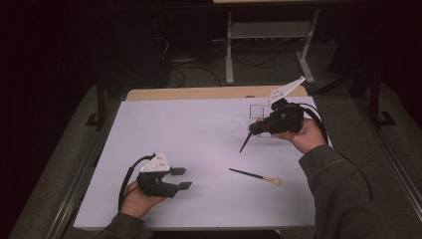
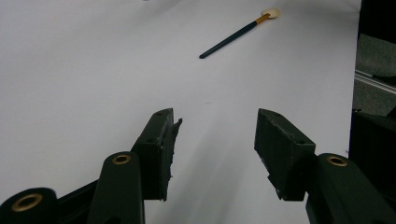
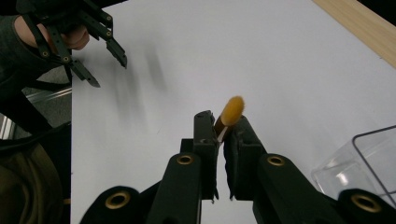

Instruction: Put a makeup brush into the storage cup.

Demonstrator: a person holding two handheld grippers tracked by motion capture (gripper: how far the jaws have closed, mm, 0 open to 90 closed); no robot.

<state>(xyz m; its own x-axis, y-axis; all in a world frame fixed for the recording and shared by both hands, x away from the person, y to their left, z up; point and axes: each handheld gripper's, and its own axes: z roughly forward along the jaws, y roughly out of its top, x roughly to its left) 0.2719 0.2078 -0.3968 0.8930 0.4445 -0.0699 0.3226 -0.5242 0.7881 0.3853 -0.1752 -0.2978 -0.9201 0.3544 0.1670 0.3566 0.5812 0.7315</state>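
The right tongs (image 1: 255, 130) are clenched on a makeup brush with an orange tuft (image 3: 232, 111); in the right gripper view the tuft projects just beyond the jaw tips, and in the high view its dark handle (image 1: 245, 142) hangs down and away below the tongs, clear of the tabletop (image 1: 199, 129). A clear plastic container (image 3: 369, 163) stands just beside these tongs, on the side away from the other hand. Judged from this layout, the work in hand is the transfer of brushes into that container: one brush is lifted but not yet deposited.

The left tongs (image 2: 215, 140) are released, jaws standing apart with nothing between them. A second brush with a pale tuft (image 2: 236, 36) lies flat on the tabletop ahead of the left tongs, well apart from them, untouched. Remaining, by estimate: deposit the held brush, then collect the second.
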